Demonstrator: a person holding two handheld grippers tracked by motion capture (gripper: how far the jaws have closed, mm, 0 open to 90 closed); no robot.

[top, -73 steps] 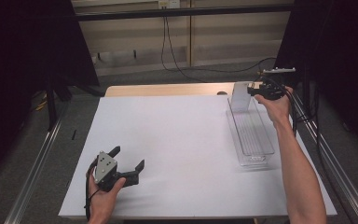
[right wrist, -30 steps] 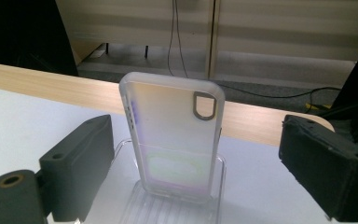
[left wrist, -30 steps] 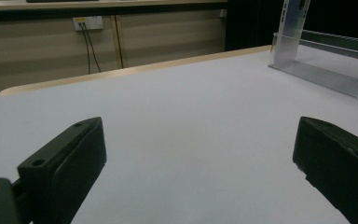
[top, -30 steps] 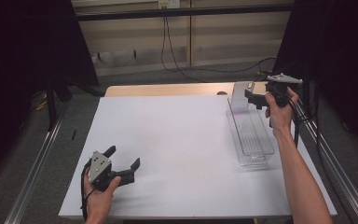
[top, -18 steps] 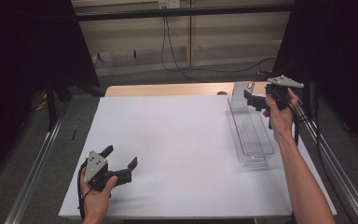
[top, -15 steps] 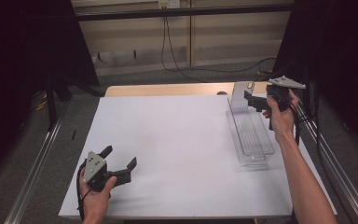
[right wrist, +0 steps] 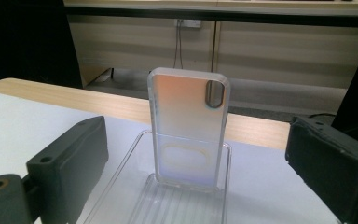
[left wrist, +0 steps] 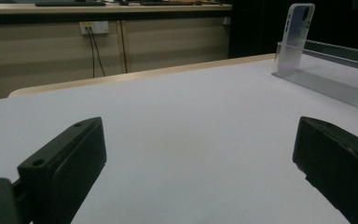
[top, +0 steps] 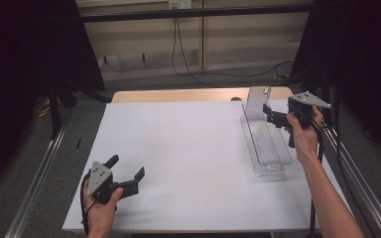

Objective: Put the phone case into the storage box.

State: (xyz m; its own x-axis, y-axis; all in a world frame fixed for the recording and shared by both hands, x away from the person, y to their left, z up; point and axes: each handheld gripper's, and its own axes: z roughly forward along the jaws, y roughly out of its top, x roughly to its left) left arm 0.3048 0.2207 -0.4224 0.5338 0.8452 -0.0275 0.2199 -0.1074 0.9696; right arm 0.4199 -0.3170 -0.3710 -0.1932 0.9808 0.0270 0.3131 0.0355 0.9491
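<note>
Right gripper (top: 270, 115) hovers beside phone case (top: 256, 101) in tray (top: 268, 148).

1. My left hand (top: 99, 206) grips the left hand-held gripper (top: 127, 174) low at the tabletop's (top: 188, 148) near left corner, jaws spread wide and empty.
2. My right forearm reaches forward, and my right hand (top: 305, 134) holds the right hand-held gripper (top: 269, 115) raised at the far right, jaws wide apart.
</note>
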